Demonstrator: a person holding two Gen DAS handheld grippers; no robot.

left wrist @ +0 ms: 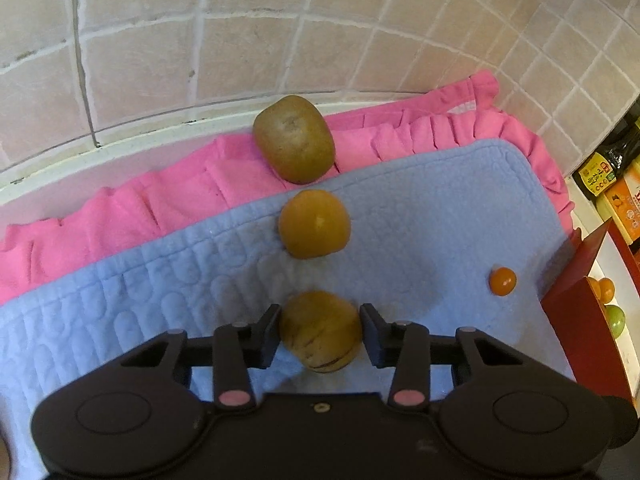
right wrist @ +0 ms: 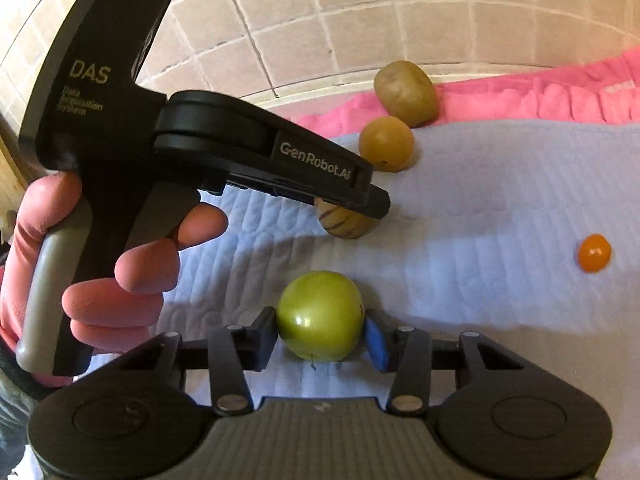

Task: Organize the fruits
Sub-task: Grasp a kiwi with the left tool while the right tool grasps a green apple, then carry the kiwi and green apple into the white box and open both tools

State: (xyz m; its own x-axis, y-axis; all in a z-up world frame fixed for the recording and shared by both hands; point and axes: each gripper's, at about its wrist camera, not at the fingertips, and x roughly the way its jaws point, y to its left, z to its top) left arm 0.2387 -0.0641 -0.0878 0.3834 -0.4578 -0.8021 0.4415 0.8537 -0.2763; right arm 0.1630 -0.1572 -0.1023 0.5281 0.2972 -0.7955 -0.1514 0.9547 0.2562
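Blue quilted cloth covers most of the worktop, laid over a pink frilled cloth that shows along the tiled wall.

In our left wrist view, the left claw has its two fingers on either side of a yellowish striped fruit, which rests on the blue cloth. The left finger looks to touch its skin, while the right finger stands just beside it, so we cannot tell whether the fruit is truly pinched. Beyond it, in a line running toward the wall, lie a yellow-orange round fruit on the blue cloth and a brown kiwi on the seam where blue meets pink. A small orange fruit sits well apart to the right. At the far right edge we see a red box with an orange and a green fruit behind its flap, and some packets beyond it.

In our right wrist view, the right claw is pinching a green round fruit, both fingers pressed against its sides, low over the blue cloth. Ahead and to the left, our left hand grips the handle of the other tool, whose fingers reach down over the striped fruit.
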